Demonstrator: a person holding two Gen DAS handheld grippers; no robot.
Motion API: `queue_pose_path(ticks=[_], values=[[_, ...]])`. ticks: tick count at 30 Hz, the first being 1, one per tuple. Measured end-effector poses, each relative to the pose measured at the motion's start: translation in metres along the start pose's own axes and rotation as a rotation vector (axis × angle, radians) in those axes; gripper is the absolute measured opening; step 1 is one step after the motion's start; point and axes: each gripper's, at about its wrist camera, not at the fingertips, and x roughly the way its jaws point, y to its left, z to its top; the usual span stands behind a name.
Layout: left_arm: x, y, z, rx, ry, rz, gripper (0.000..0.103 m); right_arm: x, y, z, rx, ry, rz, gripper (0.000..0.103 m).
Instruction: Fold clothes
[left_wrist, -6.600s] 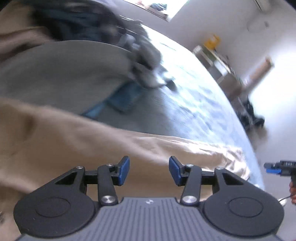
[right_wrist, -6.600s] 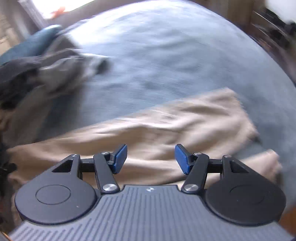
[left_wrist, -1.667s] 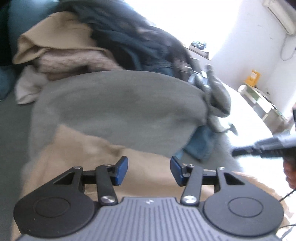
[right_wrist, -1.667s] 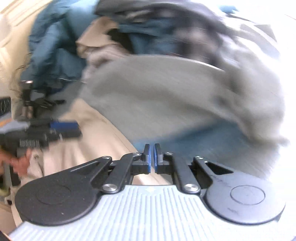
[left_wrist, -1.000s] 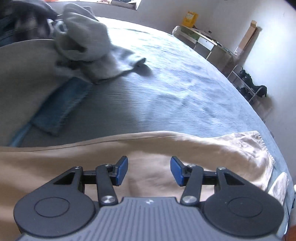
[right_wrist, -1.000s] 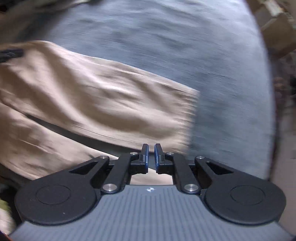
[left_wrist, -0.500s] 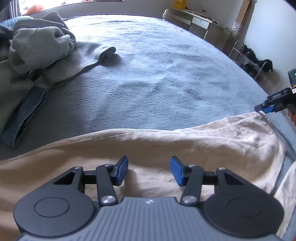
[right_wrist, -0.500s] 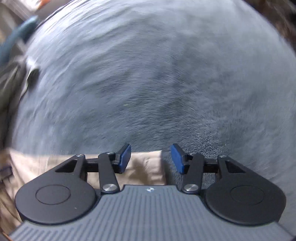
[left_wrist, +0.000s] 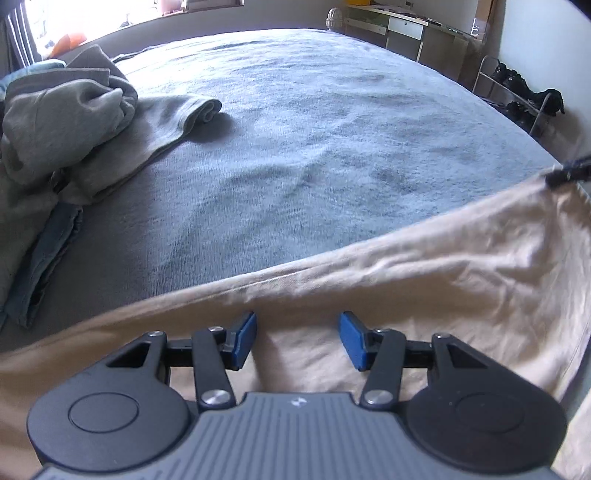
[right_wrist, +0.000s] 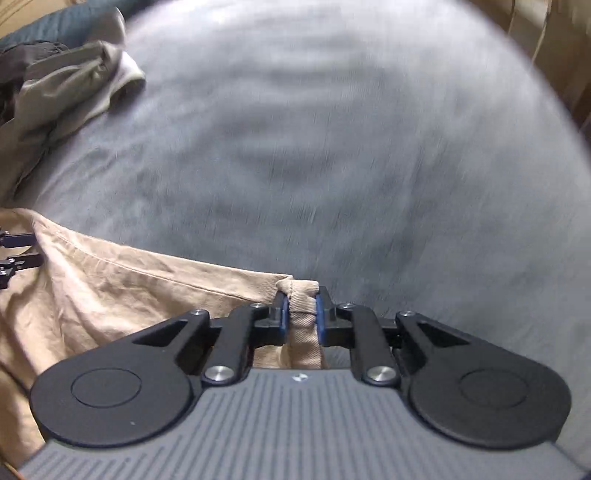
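Beige trousers (left_wrist: 424, 280) lay stretched along the near edge of the grey bed (left_wrist: 314, 129). The right claw (right_wrist: 300, 317) was closing, its pads pinching a bunched corner of the fabric. The left claw (left_wrist: 298, 339) hovered over the cloth, jaws apart, gripping nothing. Grey garments (left_wrist: 70, 122) sat heaped toward the bed's far left corner.

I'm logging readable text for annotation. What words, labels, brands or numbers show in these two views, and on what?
None can be read.
Left gripper: a small pale emblem on its grey body, no letters.
Right gripper: the same emblem, no letters.
Beige trousers, grey blanket: no print or label visible.
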Motion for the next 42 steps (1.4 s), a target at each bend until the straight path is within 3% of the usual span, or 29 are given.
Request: queue_pose_path(ticks=[3, 8, 10, 12, 14, 19, 25, 29, 33, 38, 42], values=[[0.009, -0.001, 0.006, 0.001, -0.006, 0.021, 0.051, -0.003, 0.009, 0.006, -0.081, -0.075, -0.061, 0.012], [0.023, -0.004, 0.007, -0.017, -0.032, 0.032, 0.054, 0.047, 0.002, -0.001, -0.133, -0.034, -0.112, 0.014], [0.021, -0.004, 0.007, -0.016, -0.038, 0.035, 0.054, 0.062, -0.005, -0.007, -0.097, -0.016, -0.123, 0.018], [0.018, -0.004, 0.007, -0.015, -0.041, 0.038, 0.054, 0.060, -0.015, -0.005, -0.036, -0.045, -0.158, 0.038], [0.012, -0.005, 0.008, -0.014, -0.044, 0.053, 0.054, 0.048, -0.034, -0.003, 0.054, -0.047, -0.223, 0.040], [-0.027, -0.005, 0.004, -0.071, -0.082, 0.055, 0.054, -0.012, -0.083, -0.022, 0.203, -0.066, -0.207, 0.039], [-0.098, 0.000, -0.038, -0.227, -0.048, 0.087, 0.054, -0.072, -0.091, -0.063, 0.257, -0.065, -0.002, 0.040], [-0.156, 0.016, -0.097, -0.356, 0.028, 0.177, 0.054, -0.087, -0.058, -0.083, 0.204, -0.060, 0.173, 0.040], [-0.203, 0.039, -0.168, -0.500, 0.107, 0.250, 0.055, -0.089, -0.001, -0.095, 0.120, -0.020, 0.371, 0.040], [-0.247, 0.066, -0.254, -0.624, 0.163, 0.274, 0.055, -0.112, 0.067, -0.141, 0.081, 0.122, 0.533, 0.040], [-0.279, 0.091, -0.311, -0.715, 0.159, 0.243, 0.055, -0.135, 0.118, -0.198, 0.071, 0.281, 0.540, 0.040]])
